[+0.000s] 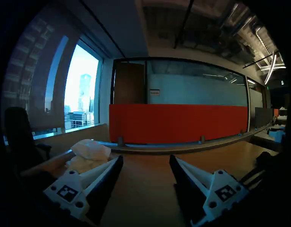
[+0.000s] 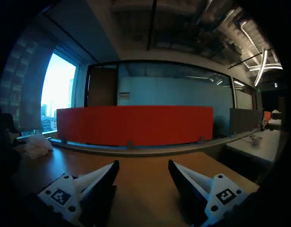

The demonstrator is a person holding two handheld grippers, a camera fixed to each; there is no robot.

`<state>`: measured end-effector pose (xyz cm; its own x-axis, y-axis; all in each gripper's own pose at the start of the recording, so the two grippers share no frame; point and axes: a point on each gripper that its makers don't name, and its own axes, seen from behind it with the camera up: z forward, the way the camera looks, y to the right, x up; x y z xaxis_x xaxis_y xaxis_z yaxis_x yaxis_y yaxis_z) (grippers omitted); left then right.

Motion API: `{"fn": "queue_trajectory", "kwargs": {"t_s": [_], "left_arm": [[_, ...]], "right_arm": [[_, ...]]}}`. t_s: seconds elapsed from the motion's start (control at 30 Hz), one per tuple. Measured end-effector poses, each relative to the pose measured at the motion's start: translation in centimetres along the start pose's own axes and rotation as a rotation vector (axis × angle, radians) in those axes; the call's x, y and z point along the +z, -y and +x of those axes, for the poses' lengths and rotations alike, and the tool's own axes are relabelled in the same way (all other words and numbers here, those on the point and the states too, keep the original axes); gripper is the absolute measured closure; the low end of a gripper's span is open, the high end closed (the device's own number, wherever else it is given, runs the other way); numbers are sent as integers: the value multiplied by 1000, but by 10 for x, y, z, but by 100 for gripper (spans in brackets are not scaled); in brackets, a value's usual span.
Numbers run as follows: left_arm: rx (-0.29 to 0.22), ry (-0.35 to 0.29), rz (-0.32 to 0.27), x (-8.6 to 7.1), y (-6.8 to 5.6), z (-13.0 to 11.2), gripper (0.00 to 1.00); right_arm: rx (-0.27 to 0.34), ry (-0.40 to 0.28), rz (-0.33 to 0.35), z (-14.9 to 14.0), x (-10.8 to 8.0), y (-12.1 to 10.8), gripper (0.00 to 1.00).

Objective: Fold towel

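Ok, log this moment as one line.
left claw: open, empty | right claw: open, empty | towel: crumpled on desk, untouched

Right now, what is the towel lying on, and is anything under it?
The crumpled white towel lies on the wooden desk. Whatever its heap covers cannot be seen.
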<state>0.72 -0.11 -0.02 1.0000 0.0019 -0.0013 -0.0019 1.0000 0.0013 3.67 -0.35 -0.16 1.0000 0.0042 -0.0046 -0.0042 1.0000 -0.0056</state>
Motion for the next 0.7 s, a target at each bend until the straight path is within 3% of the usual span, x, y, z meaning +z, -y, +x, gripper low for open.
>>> {"fn": "queue_trajectory", "kwargs": {"t_s": [0.37, 0.7], "left_arm": [[37, 4, -6, -7, 4, 70, 10], [50, 39, -50, -7, -1, 89, 10]], "right_arm": [[-27, -6, -26, 74, -4, -1, 0], [-53, 24, -9, 95, -5, 3, 0]]}}
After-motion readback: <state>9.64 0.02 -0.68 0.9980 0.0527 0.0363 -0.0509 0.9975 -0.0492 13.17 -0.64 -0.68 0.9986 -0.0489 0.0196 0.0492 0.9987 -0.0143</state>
